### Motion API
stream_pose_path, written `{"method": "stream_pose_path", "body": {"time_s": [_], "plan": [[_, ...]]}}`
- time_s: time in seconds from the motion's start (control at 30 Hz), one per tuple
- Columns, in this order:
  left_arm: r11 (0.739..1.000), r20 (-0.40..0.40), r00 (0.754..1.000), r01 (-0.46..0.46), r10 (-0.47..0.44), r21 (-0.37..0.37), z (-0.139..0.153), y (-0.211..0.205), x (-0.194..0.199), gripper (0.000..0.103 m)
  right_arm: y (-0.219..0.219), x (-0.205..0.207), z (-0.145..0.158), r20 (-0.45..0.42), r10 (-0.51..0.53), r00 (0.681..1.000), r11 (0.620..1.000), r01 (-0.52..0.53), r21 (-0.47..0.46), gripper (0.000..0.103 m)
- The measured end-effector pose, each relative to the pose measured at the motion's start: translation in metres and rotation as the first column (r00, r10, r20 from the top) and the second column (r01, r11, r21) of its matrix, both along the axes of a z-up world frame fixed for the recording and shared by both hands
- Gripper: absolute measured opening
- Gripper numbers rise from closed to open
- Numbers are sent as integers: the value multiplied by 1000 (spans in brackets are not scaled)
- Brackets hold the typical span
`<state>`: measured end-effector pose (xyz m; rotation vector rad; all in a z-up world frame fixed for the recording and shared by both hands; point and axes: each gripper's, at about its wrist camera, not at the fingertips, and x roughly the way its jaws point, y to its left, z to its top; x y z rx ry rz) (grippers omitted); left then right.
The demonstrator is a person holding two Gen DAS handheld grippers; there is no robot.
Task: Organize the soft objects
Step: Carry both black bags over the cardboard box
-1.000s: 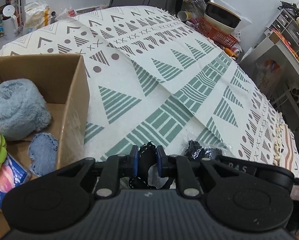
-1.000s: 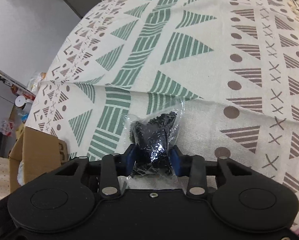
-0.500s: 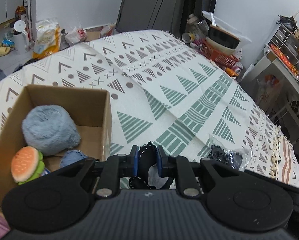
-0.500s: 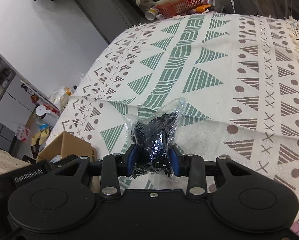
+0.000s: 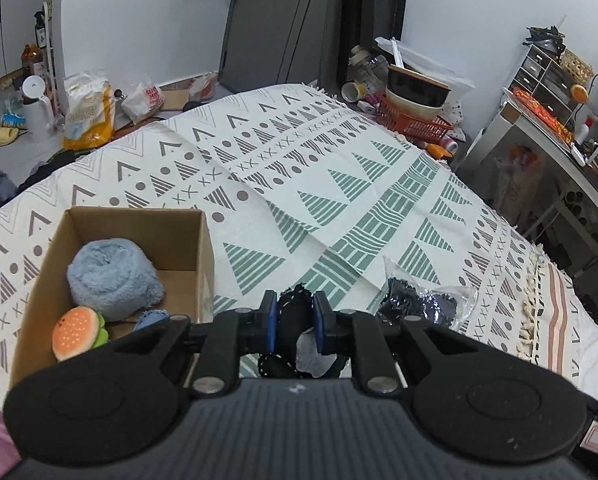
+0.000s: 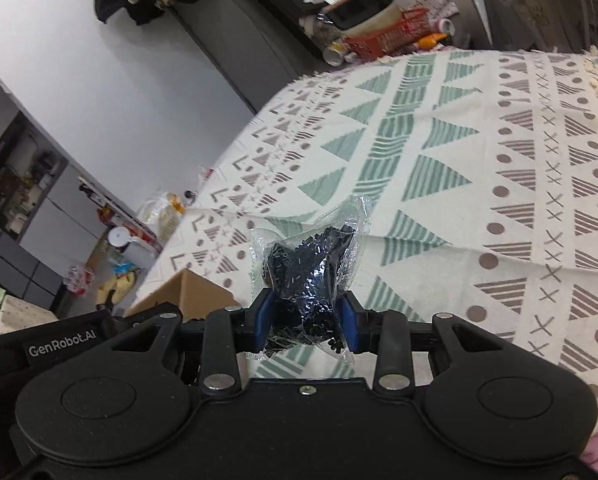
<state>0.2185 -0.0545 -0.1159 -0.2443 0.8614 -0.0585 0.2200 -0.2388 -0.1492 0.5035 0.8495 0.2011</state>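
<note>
My left gripper (image 5: pixel 294 320) is shut on a black lace cloth (image 5: pixel 293 314), held above the patterned cover beside the cardboard box (image 5: pixel 201 240). Inside the box lie a fluffy blue-grey plush (image 5: pixel 111 276), a burger toy (image 5: pixel 77 332) and a small blue cloth (image 5: pixel 151 317). My right gripper (image 6: pixel 305 318) is shut on a clear plastic bag of black lace (image 6: pixel 311 264), lifted off the cover. That same bag of lace (image 5: pixel 423 304) shows at the right in the left wrist view. A corner of the box (image 6: pixel 187 292) appears low and left in the right wrist view.
The patterned cover (image 5: pixel 339 200) spreads over a bed-like surface. A red basket with bowls (image 5: pixel 415 112) stands at its far edge. Bags and a white jug (image 5: pixel 35 108) sit on the floor to the left. A shelf unit (image 5: pixel 547 120) stands at the right.
Both grippers have risen away from the cover with their loads. More of the box and the room now shows in both views.
</note>
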Motion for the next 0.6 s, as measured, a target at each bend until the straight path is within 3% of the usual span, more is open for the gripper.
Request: {"method": "stream_pose_path", "body": {"time_s": [0.6], "plan": [[996,29,996,-81,80,40,18,54,0,17,42,-7,14,110,92,990,996,-91,-15,35]]}}
